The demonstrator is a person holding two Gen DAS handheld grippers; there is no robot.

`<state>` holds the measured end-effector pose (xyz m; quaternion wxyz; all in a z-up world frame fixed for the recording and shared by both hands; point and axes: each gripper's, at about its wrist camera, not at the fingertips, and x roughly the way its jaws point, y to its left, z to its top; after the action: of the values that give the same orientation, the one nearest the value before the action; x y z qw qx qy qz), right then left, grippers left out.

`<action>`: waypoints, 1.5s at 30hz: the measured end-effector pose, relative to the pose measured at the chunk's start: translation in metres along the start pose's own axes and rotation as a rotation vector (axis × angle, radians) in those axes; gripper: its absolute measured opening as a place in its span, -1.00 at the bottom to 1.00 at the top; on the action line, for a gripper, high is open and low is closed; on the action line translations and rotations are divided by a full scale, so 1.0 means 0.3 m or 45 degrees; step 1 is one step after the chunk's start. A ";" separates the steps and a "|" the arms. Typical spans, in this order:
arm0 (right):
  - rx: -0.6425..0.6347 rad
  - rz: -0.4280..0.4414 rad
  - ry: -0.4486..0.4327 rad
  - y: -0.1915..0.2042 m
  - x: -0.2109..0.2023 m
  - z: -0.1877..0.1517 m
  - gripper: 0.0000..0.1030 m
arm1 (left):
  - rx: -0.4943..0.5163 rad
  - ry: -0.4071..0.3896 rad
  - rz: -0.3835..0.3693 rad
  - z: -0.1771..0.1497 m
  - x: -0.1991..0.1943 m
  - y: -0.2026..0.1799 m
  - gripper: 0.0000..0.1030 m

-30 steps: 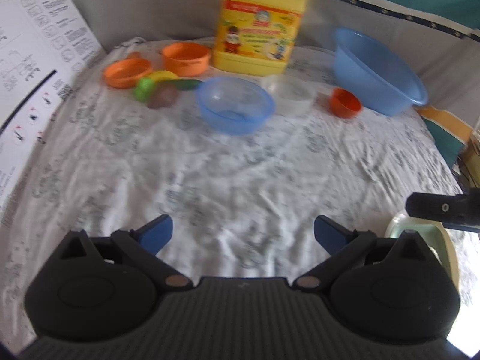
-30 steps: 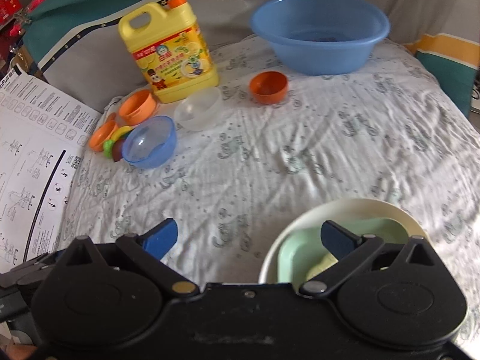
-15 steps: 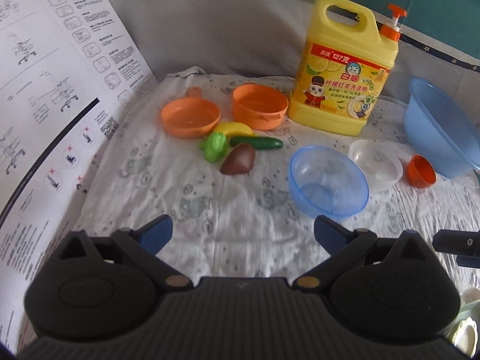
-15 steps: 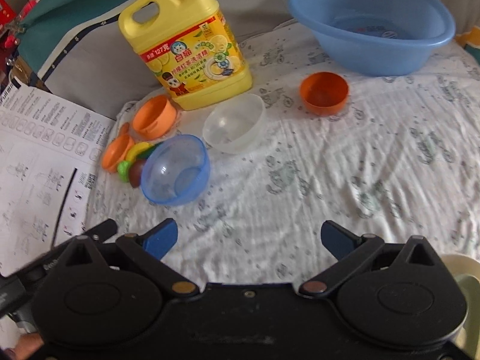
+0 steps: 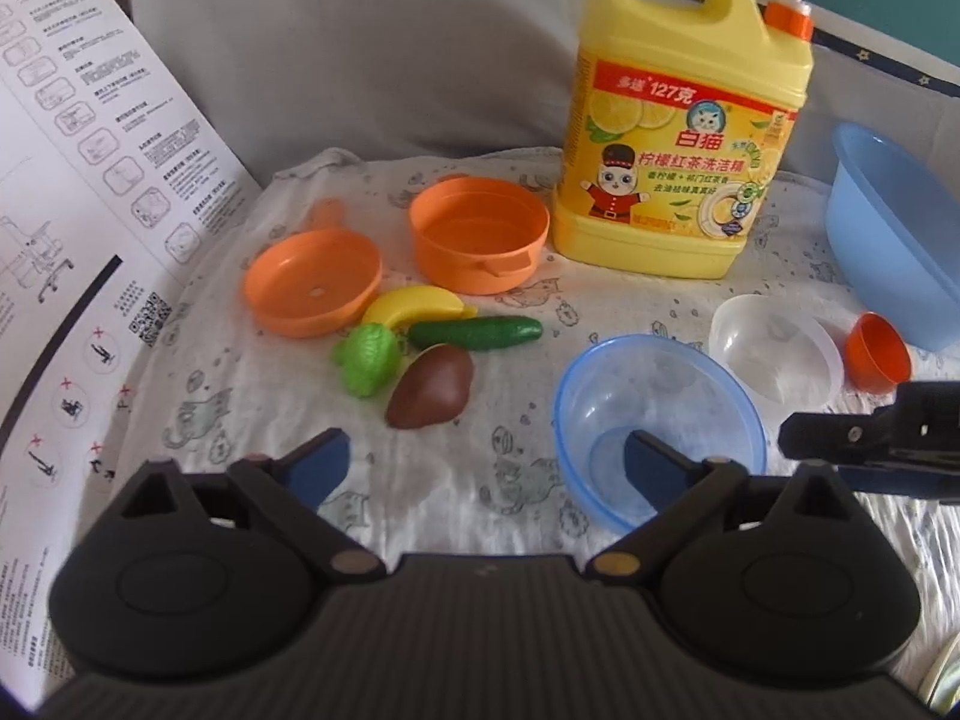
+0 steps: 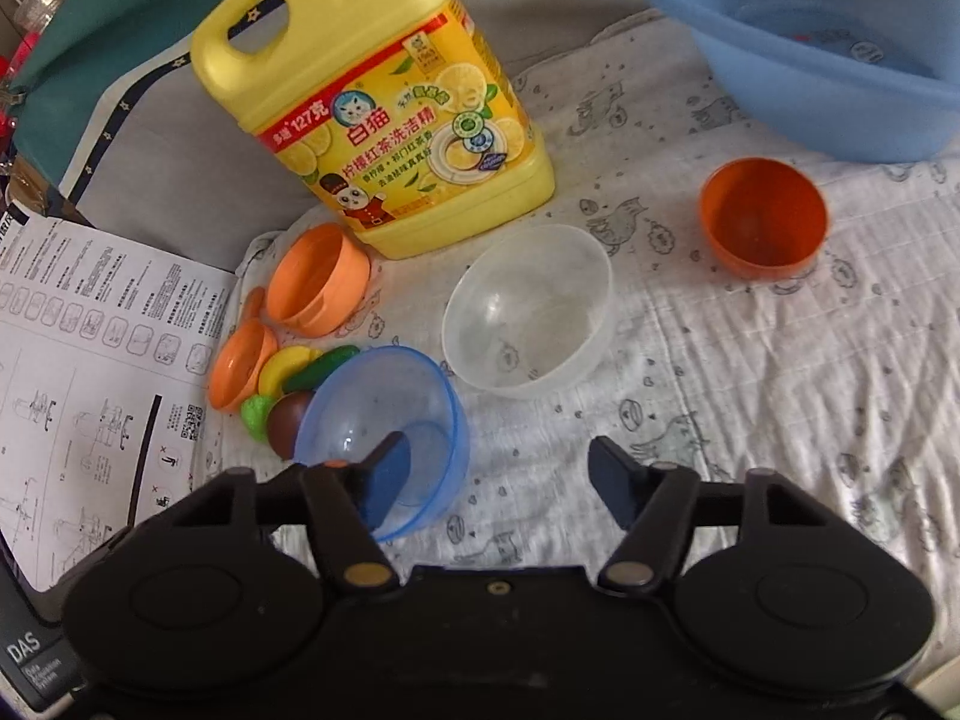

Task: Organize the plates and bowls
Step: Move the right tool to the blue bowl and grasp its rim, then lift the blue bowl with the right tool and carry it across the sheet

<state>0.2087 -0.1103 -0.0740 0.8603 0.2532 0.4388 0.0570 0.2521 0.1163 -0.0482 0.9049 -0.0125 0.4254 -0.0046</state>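
Surveying the printed white cloth (image 6: pixel 750 360), we log blue basin (image 6: pixel 810 60) far right, yellow detergent jug (image 5: pixel 678 138), blue bowl (image 5: pixel 654 420), clear bowl (image 6: pixel 534 312) and orange bowl (image 6: pixel 762 216) mid-cloth; left gripper (image 5: pixel 486 468) and right gripper (image 6: pixel 498 480) both spread, holding nothing.

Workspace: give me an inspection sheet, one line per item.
Surface: wrinkled white printed cloth.
Job's things: small blue bowl, clear bowl, small orange bowl, all upright and empty; large blue basin at the back.
Clutter: detergent jug, orange toy pot, orange toy pan, toy banana, cucumber, green and brown toy food.
Grippers: left gripper and right gripper both open, holding nothing.
Cables: nothing seen.
Surroundings: printed instruction sheet, grey backrest.
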 end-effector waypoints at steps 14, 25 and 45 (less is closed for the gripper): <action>-0.080 0.061 0.061 0.078 0.131 0.002 -0.61 | 0.006 0.084 -0.110 -0.013 0.084 -0.018 -0.57; -0.110 0.035 0.058 0.098 0.136 0.001 -0.61 | 0.023 0.079 -0.119 -0.022 0.065 -0.027 -0.69; -0.160 0.027 0.018 0.130 0.041 -0.037 -0.61 | 0.047 0.064 -0.118 -0.045 -0.057 -0.070 -0.72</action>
<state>0.2123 -0.0684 -0.0696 0.8707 0.2027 0.4378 0.0953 0.2309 0.0953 -0.0432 0.8928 -0.0154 0.4469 -0.0545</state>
